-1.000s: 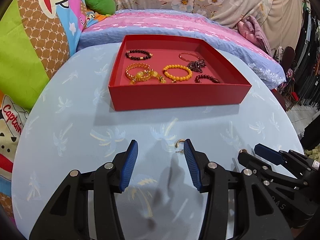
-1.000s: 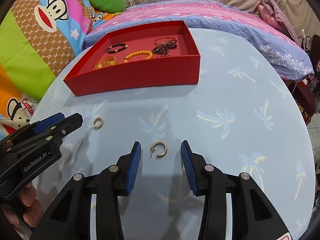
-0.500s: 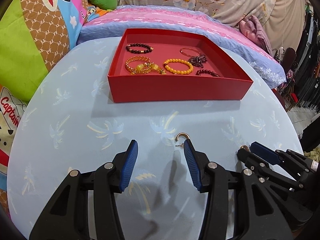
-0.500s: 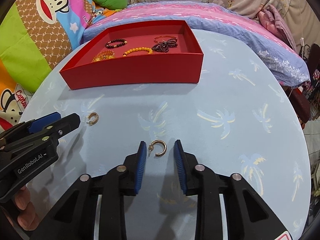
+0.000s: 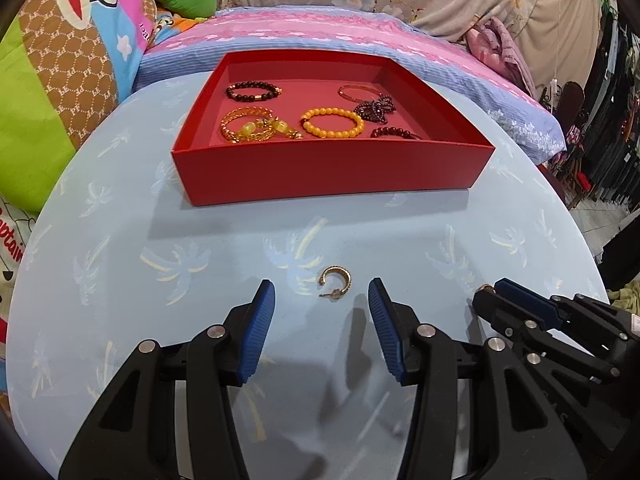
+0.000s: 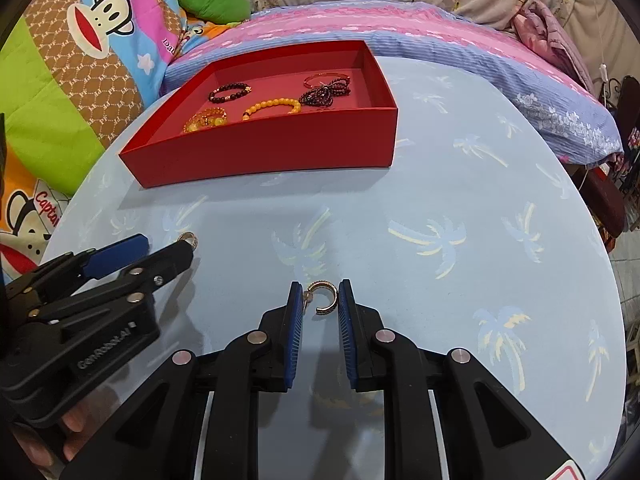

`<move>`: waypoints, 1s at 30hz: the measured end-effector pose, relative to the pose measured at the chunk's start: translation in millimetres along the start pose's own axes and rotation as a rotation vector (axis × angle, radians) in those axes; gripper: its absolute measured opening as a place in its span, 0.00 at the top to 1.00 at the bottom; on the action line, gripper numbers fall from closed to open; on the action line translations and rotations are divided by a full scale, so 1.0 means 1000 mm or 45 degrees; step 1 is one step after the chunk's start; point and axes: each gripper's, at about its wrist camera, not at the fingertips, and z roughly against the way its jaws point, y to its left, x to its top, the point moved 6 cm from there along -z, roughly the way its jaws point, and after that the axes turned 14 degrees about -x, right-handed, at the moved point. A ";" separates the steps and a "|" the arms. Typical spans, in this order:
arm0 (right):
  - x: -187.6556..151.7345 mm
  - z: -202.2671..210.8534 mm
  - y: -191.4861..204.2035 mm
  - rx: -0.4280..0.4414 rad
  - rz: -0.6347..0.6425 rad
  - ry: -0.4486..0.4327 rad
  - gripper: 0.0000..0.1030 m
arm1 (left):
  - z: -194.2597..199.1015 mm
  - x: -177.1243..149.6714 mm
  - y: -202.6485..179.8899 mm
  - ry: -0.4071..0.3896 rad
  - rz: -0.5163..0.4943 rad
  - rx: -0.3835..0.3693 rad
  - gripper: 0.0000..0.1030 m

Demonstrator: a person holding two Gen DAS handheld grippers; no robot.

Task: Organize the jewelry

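Observation:
Two gold hoop earrings lie on the light-blue table. My left gripper (image 5: 322,300) is open, with one earring (image 5: 335,282) just ahead between its blue pads. My right gripper (image 6: 320,300) has closed onto the other earring (image 6: 322,297), its pads touching the hoop on both sides at table level. The right gripper also shows in the left wrist view (image 5: 520,308), and the left gripper in the right wrist view (image 6: 132,256) with its earring (image 6: 189,239) at its tip. A red tray (image 5: 320,176) holds several bracelets.
The round table (image 6: 460,200) has a curved edge on all sides. A bed with a pink and blue striped cover (image 5: 320,28) stands behind it. Colourful pillows (image 5: 52,80) lie at the left. Dark furniture (image 5: 600,152) stands at the far right.
My right gripper's jaws have narrowed from open to touching the earring. My left gripper shifted right, so its earring now sits between the pads rather than by the right pad.

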 end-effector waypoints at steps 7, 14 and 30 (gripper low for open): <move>0.001 0.000 0.000 0.005 0.001 -0.002 0.83 | -0.008 0.003 -0.002 0.014 -0.043 0.047 0.64; 0.002 -0.002 0.001 0.015 0.008 0.000 0.83 | -0.010 0.004 -0.002 0.016 -0.075 0.067 0.79; 0.008 0.013 0.012 0.065 0.009 -0.026 0.83 | 0.005 0.004 -0.002 0.012 -0.018 -0.022 0.84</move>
